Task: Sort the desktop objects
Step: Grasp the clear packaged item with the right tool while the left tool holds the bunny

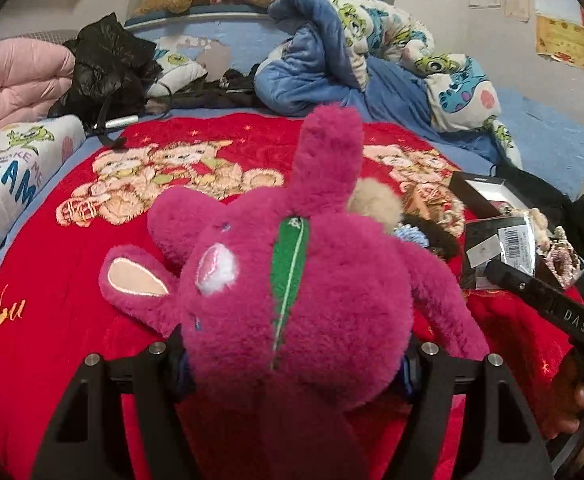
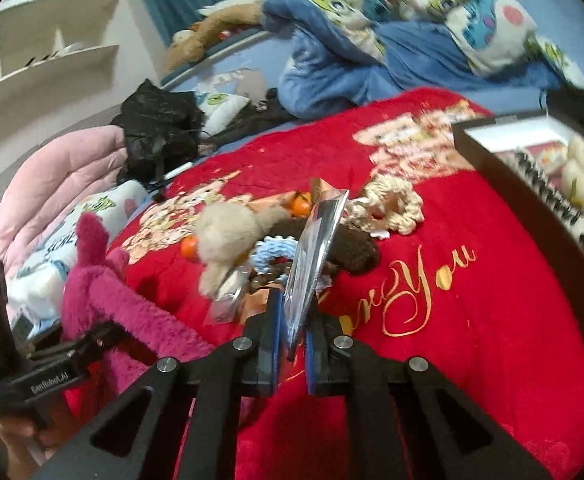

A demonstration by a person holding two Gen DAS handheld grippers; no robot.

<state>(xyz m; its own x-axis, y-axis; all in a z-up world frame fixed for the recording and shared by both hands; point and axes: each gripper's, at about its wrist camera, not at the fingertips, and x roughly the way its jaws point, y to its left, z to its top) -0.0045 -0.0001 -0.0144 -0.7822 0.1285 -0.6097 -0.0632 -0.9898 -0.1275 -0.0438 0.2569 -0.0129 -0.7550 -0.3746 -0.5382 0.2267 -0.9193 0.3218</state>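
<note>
The left gripper has its jaws spread wide around a magenta plush toy, whose long axis runs up the frame's centre, one limb pointing toward the top. The right gripper pinches a flat clear packet edge-on at lower centre, the packet rising slightly right above the red blanket.

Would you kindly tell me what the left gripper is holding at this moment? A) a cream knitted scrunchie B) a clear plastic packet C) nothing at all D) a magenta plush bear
D: in the left wrist view the magenta plush bear fills the space between the fingers of the left gripper, while the clear plastic packet is pinched by the right gripper.
</note>
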